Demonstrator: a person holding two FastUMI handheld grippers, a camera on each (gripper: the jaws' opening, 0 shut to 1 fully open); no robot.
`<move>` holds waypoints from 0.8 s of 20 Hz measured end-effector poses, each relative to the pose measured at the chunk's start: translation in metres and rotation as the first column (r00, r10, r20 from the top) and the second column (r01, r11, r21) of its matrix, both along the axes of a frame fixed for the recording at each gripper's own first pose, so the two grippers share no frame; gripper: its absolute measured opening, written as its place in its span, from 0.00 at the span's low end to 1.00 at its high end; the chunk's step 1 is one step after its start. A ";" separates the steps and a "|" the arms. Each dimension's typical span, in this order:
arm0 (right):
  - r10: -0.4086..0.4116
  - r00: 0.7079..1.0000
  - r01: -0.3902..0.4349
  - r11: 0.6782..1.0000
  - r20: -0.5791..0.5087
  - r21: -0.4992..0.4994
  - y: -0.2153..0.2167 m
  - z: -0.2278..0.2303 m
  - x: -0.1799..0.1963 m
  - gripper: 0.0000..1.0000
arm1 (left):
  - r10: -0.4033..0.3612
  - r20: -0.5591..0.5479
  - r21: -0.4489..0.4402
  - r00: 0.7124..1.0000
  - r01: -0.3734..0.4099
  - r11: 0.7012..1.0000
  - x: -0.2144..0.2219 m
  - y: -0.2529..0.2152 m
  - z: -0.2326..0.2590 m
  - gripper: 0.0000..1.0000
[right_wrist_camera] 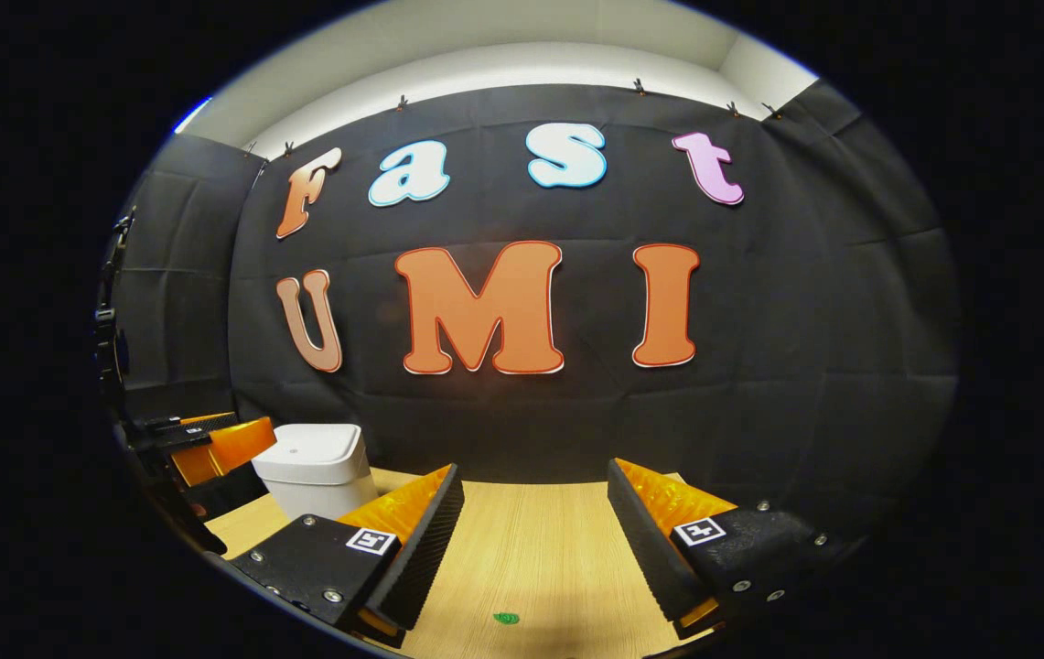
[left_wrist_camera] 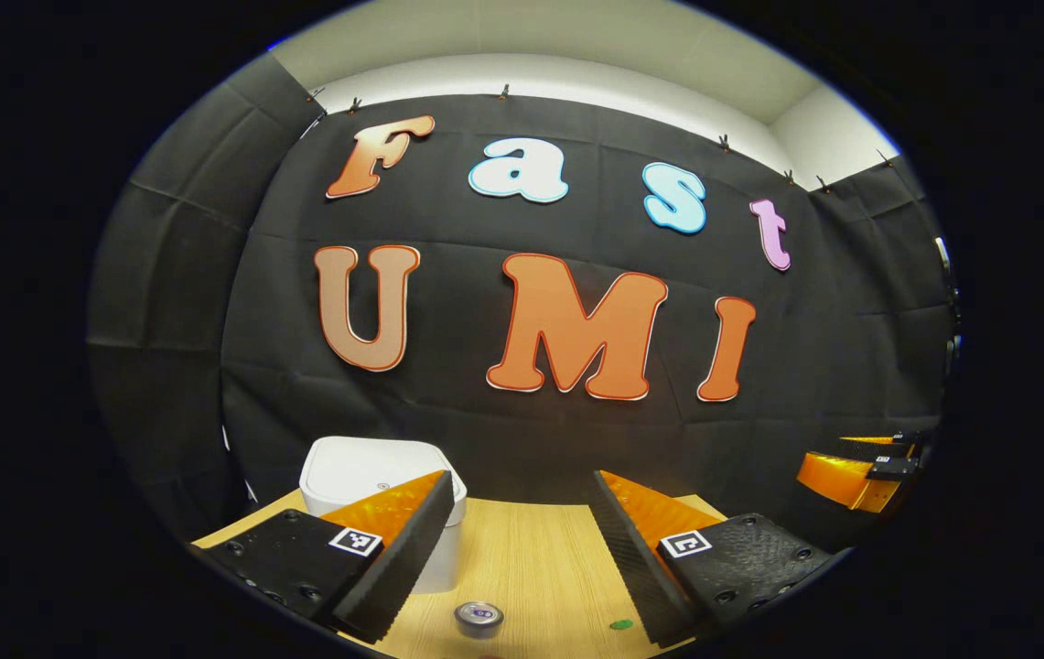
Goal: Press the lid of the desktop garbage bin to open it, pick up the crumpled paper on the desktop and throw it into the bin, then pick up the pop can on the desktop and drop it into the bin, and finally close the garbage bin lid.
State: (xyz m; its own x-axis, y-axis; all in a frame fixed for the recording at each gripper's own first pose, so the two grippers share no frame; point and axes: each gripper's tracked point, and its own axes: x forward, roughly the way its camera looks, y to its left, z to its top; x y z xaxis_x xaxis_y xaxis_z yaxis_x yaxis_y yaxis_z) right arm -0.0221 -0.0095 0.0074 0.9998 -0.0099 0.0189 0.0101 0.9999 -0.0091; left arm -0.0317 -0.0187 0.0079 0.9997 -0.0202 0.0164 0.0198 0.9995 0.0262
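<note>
The bin (left_wrist_camera: 375,503) sits at the lower left of the left gripper view with its lid down, so the step in hand looks like the first one — pressing the lid to pop it open. The left claw (left_wrist_camera: 512,540) hangs above the desk (left_wrist_camera: 531,558) with its jaws spread wide and nothing between them; its left finger overlaps the bin's near corner in the frame, though whether it touches I cannot tell. To press well, I would bring that claw up over the lid's middle, come down squarely with one fingertip or the two drawn together, push briefly and let go, so the bin does not slide or tip on the wood. The right claw (right_wrist_camera: 531,540) is likewise spread and empty over bare desk, well apart from the bin (right_wrist_camera: 316,476), which stands at the lower left of the right gripper view with the other gripper just beside it at the frame's edge. The left gripper view shows the can (left_wrist_camera: 478,618) upright at the bottom centre, between its fingers and near the bin — seen from the top. A small green spot (right_wrist_camera: 506,619) lies on the desk at the bottom of the right gripper view. I cannot make out the crumpled paper.
</note>
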 end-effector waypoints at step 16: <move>0.006 1.000 -0.006 1.000 -0.007 0.000 -0.003 -0.003 -0.020 0.94 | 0.063 0.007 -0.010 0.998 -0.063 0.998 -0.027 0.027 0.004 0.94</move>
State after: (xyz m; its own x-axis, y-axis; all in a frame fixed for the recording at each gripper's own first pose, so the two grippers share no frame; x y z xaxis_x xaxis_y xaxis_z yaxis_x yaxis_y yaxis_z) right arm -0.0417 -0.0123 0.0044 0.9999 -0.0036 0.0122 0.0037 1.0000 -0.0092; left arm -0.0587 0.0088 0.0121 0.9988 0.0426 0.0239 -0.0430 0.9989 0.0161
